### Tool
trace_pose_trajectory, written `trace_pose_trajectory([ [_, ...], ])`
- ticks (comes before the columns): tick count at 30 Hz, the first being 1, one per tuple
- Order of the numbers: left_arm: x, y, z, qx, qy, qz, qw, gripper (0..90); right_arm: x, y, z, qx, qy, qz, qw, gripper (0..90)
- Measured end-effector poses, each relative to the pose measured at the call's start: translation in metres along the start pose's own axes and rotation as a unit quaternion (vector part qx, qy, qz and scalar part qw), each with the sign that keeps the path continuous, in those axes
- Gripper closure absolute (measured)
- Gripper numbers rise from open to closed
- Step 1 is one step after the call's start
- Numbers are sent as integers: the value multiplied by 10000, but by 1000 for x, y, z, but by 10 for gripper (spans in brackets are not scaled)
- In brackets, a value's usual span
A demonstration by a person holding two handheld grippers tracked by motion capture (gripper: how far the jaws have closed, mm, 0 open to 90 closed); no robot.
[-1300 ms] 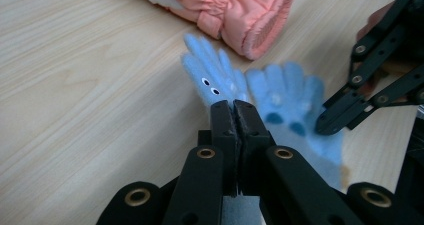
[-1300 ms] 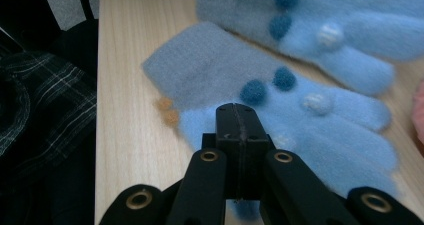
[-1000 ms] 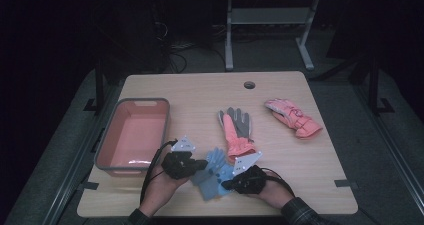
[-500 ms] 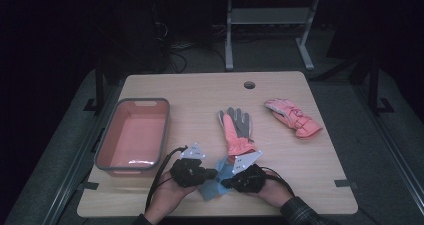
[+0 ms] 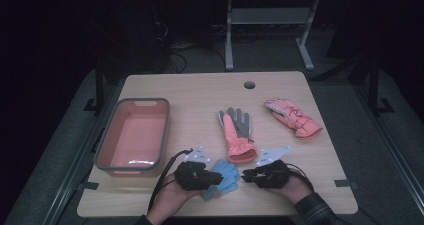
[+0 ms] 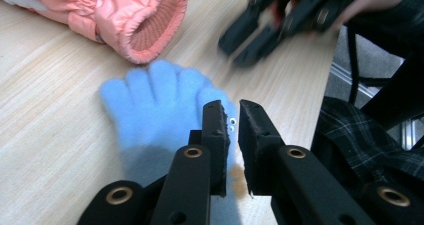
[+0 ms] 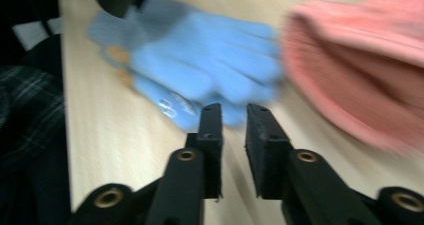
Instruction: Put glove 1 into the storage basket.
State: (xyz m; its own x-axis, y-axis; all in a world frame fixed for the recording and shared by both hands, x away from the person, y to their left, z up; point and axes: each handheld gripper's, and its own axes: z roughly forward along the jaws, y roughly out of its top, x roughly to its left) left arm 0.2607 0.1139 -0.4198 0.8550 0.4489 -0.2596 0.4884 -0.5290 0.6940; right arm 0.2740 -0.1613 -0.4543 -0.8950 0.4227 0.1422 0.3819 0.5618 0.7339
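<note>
While over the blue glove [image 5: 223, 177], left gripper [image 5: 216, 177] and right gripper [image 5: 248, 175] level, jaws just parted, empty.

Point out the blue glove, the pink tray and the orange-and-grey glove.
blue glove [image 6: 150, 105], left gripper view, on its palm below the fingers.
pink tray [image 5: 131, 167], high view, on its near grey rim.
orange-and-grey glove [image 5: 234, 132], high view, on the orange back of the hand.

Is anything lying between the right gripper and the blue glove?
Nothing visible. The right gripper sits just right of the blue glove, with bare table between; its jaws have just been opening, empty. The left gripper is at the glove's other side.
</note>
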Motion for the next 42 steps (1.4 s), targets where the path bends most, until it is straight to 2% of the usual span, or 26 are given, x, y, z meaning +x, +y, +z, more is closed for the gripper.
trace_pose_trajectory([
  [2, 4, 0, -1, 44, 129, 45, 9999, 879, -7, -6, -11, -84, -152, 135, 9998, 696],
  [3, 6, 1, -1, 48, 181, 59, 9998, 894, -11, -12, -18, -114, -304, 183, 9993, 635],
  [4, 8, 2, -1, 55, 293, 110, 9995, 895, -13, -15, -21, -117, -408, 252, 9988, 586],
  [6, 13, 3, -1, 43, 365, 130, 9992, 894, -21, -28, -29, -37, -750, 400, 9964, 448],
  [7, 14, 3, -1, 58, 395, 158, 9991, 882, -23, -32, -30, -30, -846, 419, 9955, 403],
  [8, 15, 4, 0, 101, 432, 222, 9988, 834, -25, -35, -32, 11, -954, 490, 9942, 376],
  [10, 16, 3, 5, 259, 518, 304, 9979, 665, -34, -43, -36, 73, -1195, 579, 9911, 292],
  [12, 16, 1, 12, 300, 509, 294, 9978, 565, -43, -49, -39, 118, -1385, 785, 9872, 271],
  [14, 15, 0, 18, 463, 540, 459, 9964, 442, -53, -53, -43, 67, -1519, 845, 9847, 237],
  [16, 14, -2, 23, 524, 551, 551, 9956, 351, -59, -56, -45, 31, -1675, 929, 9815, 205],
  [17, 13, -2, 26, 496, 581, 553, 9955, 323, -61, -58, -45, 28, -1736, 938, 9803, 197],
  [19, 13, -1, 29, 619, 618, 669, 9939, 262, -65, -61, -46, 13, -1823, 996, 9782, 172],
  [21, 13, -2, 34, 689, 598, 671, 9936, 227, -68, -63, -46, -2, -1919, 970, 9766, 154],
  [28, 10, -6, 48, 932, 684, 761, 9904, 208, -71, -64, -44, -71, -1919, 1040, 9759, 139],
  [31, 8, -8, 48, 888, 711, 800, 9903, 218, -71, -64, -44, -75, -1911, 1045, 9760, 139],
  [37, 5, -9, 46, 891, 720, 861, 9897, 340, -72, -64, -44, -64, -1904, 1041, 9761, 134],
  [42, 0, -8, 44, 949, 615, 927, 9893, 513, -71, -63, -43, -60, -1907, 1050, 9760, 129],
])
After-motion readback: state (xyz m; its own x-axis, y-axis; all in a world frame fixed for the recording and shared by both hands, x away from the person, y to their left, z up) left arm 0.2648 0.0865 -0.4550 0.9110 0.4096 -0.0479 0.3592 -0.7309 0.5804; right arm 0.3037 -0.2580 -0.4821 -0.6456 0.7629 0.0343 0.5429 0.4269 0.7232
